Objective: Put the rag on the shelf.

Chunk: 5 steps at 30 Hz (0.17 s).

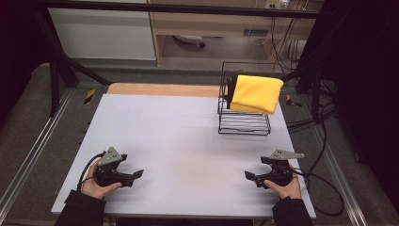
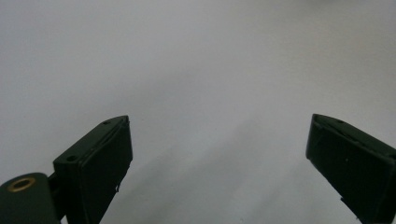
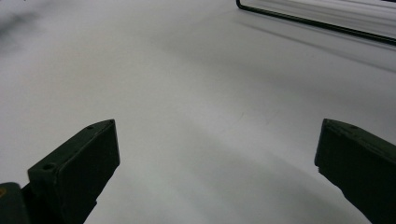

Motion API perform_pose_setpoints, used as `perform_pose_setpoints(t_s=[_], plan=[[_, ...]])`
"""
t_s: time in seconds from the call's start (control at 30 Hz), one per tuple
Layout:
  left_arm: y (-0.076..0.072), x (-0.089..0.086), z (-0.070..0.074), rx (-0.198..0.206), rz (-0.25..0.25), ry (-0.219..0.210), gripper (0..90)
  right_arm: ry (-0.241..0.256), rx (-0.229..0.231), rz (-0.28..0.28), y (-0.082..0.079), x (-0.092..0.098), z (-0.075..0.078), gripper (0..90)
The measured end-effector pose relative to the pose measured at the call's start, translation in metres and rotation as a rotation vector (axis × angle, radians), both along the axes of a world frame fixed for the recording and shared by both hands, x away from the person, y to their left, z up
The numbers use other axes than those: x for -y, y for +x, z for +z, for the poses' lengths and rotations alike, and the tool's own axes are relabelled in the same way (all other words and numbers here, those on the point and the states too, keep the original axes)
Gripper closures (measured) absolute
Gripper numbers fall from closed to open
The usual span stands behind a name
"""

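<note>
A folded yellow cloth (image 1: 256, 93) is draped over the top of a black wire rack (image 1: 243, 123) at the back right of the white table (image 1: 179, 136). My left gripper (image 1: 138, 173) rests low at the front left, held by a hand, its jaws pointing toward the table's middle. In the left gripper view the left gripper (image 2: 219, 154) stands open over bare white tabletop. My right gripper (image 1: 248, 175) rests at the front right, jaws pointing left. The right gripper view has the right gripper (image 3: 217, 156) open with nothing between the jaws, and the rack's base wire (image 3: 317, 23) far ahead.
A wooden strip (image 1: 162, 89) runs along the table's far edge. Black cables (image 1: 324, 188) trail off the right side onto the floor. A metal frame (image 1: 61, 66) and cabinets stand behind the table. White surface stretches between the two grippers.
</note>
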<state>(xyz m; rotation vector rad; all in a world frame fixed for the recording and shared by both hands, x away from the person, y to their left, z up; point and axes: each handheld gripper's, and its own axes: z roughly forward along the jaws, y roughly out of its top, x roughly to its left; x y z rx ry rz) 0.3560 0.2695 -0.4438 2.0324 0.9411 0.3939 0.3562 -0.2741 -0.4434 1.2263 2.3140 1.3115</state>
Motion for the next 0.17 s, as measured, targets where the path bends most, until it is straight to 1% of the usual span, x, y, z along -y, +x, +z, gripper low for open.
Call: perform_pose_setpoints(t_s=[0.07,0.17], plan=[[0.0002,-0.0003,-0.0006,-0.004,-0.001,0.003,7.2,-0.006,-0.003,0.001,0.0003,0.0,-0.0009,0.8],[0.0007,-0.0006,-0.0008,-0.007,0.003,-0.004,7.3,-0.012,-0.001,-0.002,0.0003,0.0006,-0.001,0.8]])
